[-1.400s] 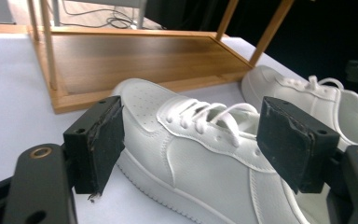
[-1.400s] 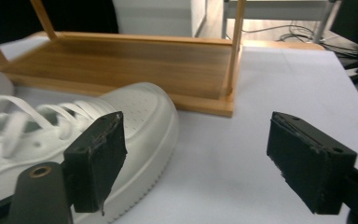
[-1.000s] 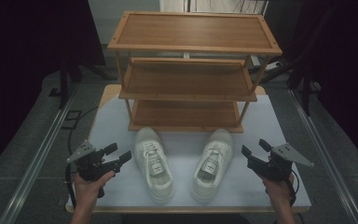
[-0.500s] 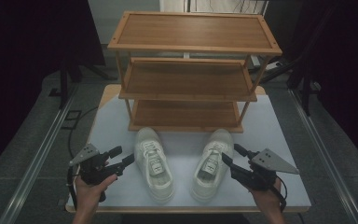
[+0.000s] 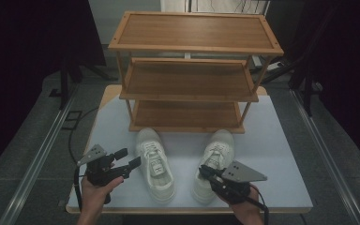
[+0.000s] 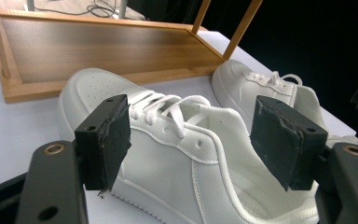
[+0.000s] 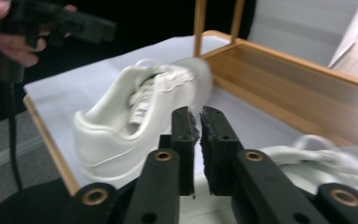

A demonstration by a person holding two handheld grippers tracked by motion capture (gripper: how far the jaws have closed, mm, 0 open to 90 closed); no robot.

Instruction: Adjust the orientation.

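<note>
Before you stands the white-topped table (image 5: 281, 140) with a pale wooden edge. On it rest a three-tier wooden shelf rack (image 5: 187, 79) toward the far side and, just in front of it, two white sneakers: the left sneaker (image 5: 155, 164) and the right sneaker (image 5: 215, 159), toes toward the rack.

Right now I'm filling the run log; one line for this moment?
left gripper: open beside left shoe | right gripper: jaws just closed, nothing between | right shoe: on table

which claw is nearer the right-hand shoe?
Right. The right claw is at the inner side of the right-hand shoe near its heel, jaws nearly shut with nothing between them. The left claw sits beyond the left shoe, jaws open.
</note>
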